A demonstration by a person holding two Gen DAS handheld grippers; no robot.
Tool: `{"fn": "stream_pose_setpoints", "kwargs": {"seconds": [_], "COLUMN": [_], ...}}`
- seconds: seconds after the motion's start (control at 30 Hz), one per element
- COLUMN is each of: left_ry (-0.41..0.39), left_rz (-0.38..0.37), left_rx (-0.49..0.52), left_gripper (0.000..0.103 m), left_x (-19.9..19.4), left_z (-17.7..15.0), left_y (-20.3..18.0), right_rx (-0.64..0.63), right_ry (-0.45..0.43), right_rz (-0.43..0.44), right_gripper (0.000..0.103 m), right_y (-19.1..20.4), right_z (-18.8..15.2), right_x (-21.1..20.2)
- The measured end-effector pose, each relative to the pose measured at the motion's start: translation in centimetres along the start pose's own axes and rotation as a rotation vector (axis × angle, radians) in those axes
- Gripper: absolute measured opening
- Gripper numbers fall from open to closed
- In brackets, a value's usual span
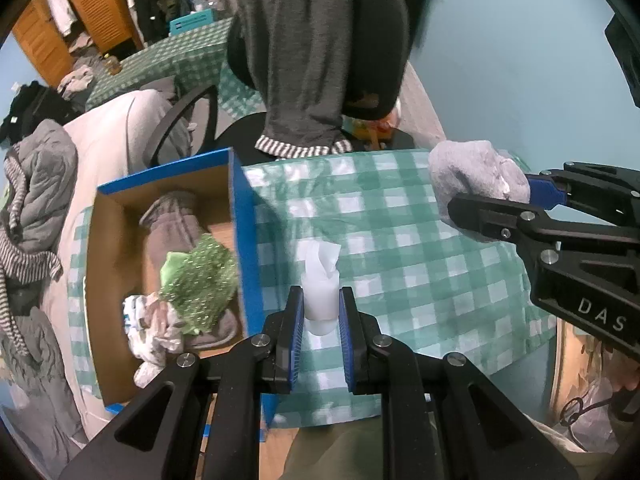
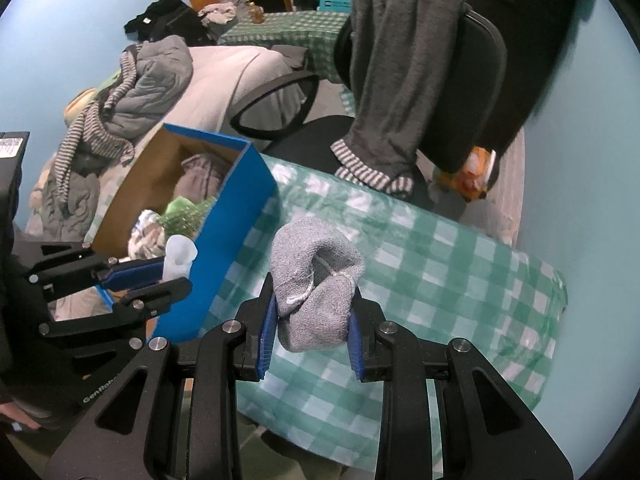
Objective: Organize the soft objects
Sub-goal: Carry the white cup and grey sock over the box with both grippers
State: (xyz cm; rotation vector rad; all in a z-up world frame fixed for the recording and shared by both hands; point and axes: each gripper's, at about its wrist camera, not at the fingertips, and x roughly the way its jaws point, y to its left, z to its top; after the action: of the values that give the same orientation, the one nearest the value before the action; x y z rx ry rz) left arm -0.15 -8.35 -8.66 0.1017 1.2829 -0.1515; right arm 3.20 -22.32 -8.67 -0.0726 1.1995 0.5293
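Here, from the biggest thing down:

Table: the green-and-white checked cloth (image 1: 400, 248) covers it, wrinkled, with both grippers held above it.

Chair: a black office chair (image 2: 476, 92) stands at the far edge of the table, a dark grey garment with striped cuffs (image 2: 400, 80) draped over its back.

Box: a blue cardboard box (image 1: 242, 216) with a brown inside sits on the left part of the table, open at the top. Inside lie a grey-brown cloth (image 1: 172, 232), a green spotted piece (image 1: 200, 280) and some crumpled pale fabric (image 1: 152, 328).

Sock: a grey knitted sock (image 2: 316, 284), bunched into a ball, is off the table between the blue pads of the right gripper (image 2: 312, 328). The jaws stand partly apart and press on it from both sides.

White piece: a small, soft white roll (image 1: 320, 292) (what it is made of I cannot tell) stands upright in the left gripper (image 1: 320, 328), clamped by nearly closed jaws. In the right wrist view it hangs just beside the box's near blue wall.
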Motion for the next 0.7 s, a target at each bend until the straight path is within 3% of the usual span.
{"fn": "stream_pose_setpoints", "kwargs": {"seconds": [0.7], "left_ry": [-0.005], "left_rz": [0.056], "left_rx": [-0.175], "left_gripper": [0.017], "left_x": [-0.9], "left_z": [-1.0], "left_y": [11.6], "right_rx": [-0.114], "right_ry": [0.002], "right_rz": [0.077], "right_gripper": [0.029], "right_y": [8.4], "right_z": [5.7], "right_x": [3.9]}}
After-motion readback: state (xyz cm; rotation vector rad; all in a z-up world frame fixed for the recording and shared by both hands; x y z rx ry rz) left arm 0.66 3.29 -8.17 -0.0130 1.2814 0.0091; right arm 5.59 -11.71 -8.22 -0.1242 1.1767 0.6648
